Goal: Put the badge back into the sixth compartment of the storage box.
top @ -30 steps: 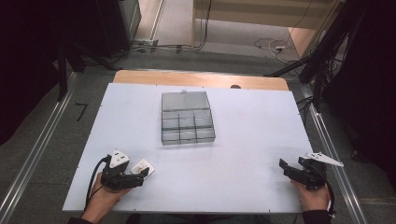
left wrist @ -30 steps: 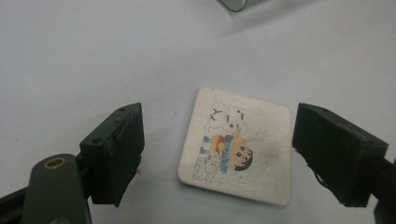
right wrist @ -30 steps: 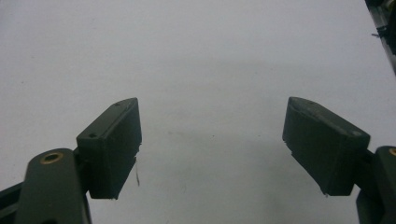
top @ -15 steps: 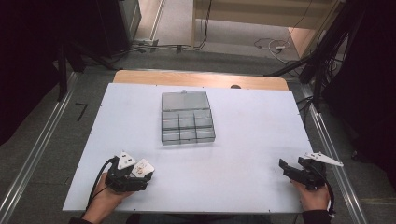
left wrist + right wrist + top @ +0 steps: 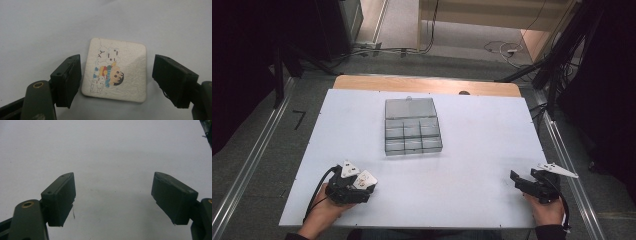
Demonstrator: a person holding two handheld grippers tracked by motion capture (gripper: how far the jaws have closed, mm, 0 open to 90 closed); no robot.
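Observation:
A small white square tile [image 5: 115,70] with a cartoon child and bear printed on it lies flat on the white table. My left gripper [image 5: 117,60] is open, with one black jaw on each side of the tile; the left jaw is almost at its edge. In the high view the left gripper [image 5: 367,184] is at the table's near left, with the tile [image 5: 365,177] at its tip. Near the front right corner my right gripper [image 5: 518,181] points left over bare table. In its own view the right gripper [image 5: 113,176] is open with nothing between the jaws.
A clear plastic compartment box [image 5: 412,125] sits at the middle of the white table [image 5: 477,135], toward the far side. A wooden strip [image 5: 427,83] runs along the far edge. Metal rails and cables lie on the floor around the table.
My left gripper has moved right and slightly nearer the front edge, so the tile now lies between its jaws. The right gripper has stayed where it was.

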